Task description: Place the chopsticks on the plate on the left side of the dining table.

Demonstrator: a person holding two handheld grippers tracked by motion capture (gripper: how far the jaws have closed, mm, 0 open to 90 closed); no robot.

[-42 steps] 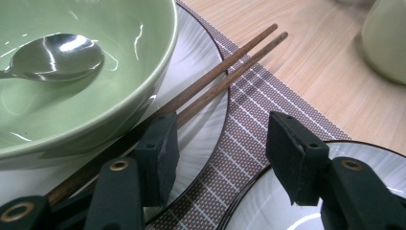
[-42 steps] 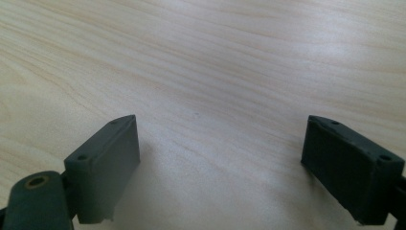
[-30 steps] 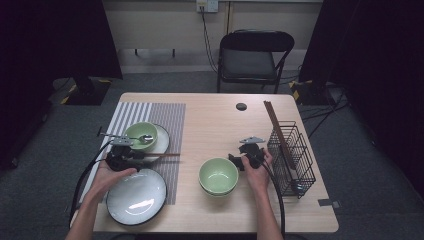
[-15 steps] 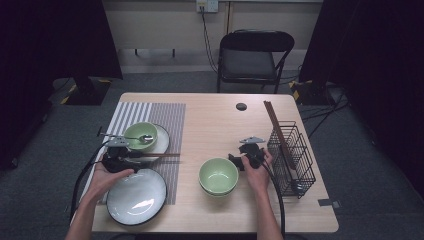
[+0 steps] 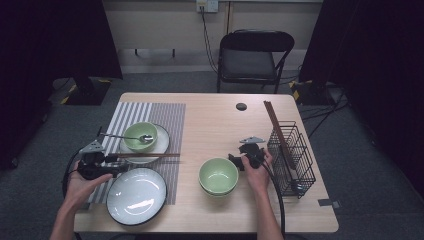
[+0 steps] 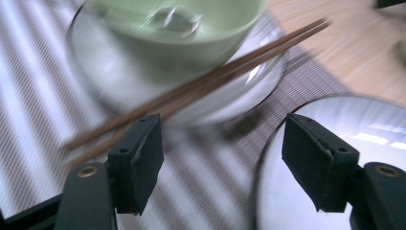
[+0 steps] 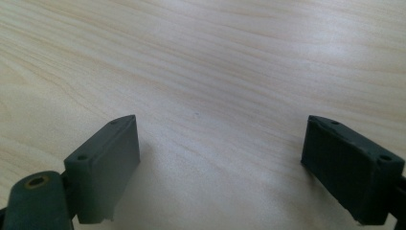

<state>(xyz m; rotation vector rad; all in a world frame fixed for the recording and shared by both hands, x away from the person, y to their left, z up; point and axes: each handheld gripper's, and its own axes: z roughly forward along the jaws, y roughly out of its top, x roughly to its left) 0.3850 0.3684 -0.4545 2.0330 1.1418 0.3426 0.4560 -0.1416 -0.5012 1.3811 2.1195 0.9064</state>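
Note:
A pair of brown chopsticks (image 5: 147,155) (image 6: 206,84) lies across the front rim of a small white plate (image 5: 161,141) (image 6: 119,91), which carries a green bowl (image 5: 136,140) (image 6: 191,28) with a spoon (image 5: 131,137) in it. My left gripper (image 5: 119,160) (image 6: 222,139) sits just left of the chopsticks' near ends. Its jaws have just been opening and stand open, with only the striped mat between them. My right gripper (image 5: 234,159) (image 7: 220,143) rests open over bare wood, beside a second green bowl (image 5: 218,176).
A large white plate (image 5: 136,196) (image 6: 364,139) lies at the front left, half on the striped placemat (image 5: 165,116). A wire basket (image 5: 295,165) holding more chopsticks (image 5: 276,131) stands at the right edge. A small black disc (image 5: 241,106) lies near the far edge, with a chair (image 5: 252,55) behind.
My left gripper has drawn back to the left, away from the chopsticks, which stay on the plate rim. The right hand has kept still.

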